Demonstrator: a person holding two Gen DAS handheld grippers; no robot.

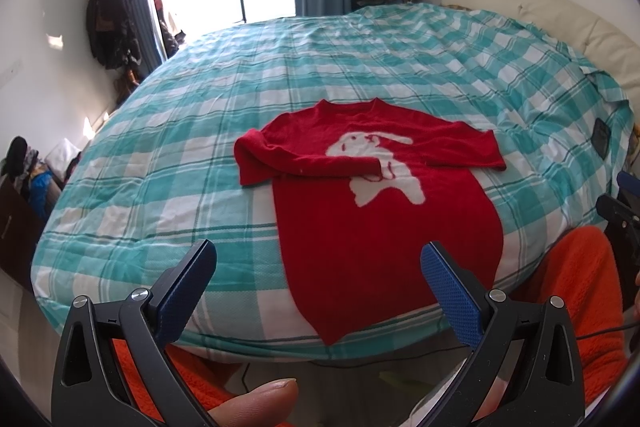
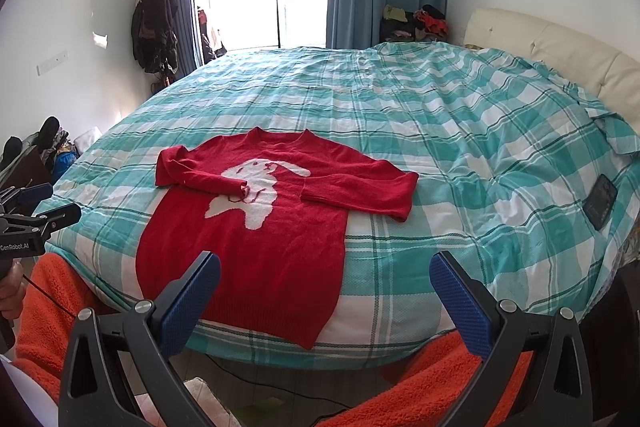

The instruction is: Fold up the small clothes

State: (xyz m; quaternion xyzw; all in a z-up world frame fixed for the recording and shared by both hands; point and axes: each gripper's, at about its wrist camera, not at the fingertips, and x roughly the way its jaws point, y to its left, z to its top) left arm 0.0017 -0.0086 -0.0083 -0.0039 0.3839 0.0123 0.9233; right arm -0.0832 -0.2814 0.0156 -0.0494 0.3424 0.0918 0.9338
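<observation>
red knit sweater with white animal motif (image 2: 256, 227) flat on teal checked bedspread (image 2: 440, 147), hem at 6 o'clock, both sleeves folded across chest so body folds next. left gripper (image 1: 320, 283) and right gripper (image 2: 326, 291) hover at bed edge, jaws spread, empty.

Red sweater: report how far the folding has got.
Done: the red sweater lies flat on the bed, both sleeves folded across the chest. In hand: nothing; the left gripper and right gripper are open, short of it. Left: folding the body.
</observation>
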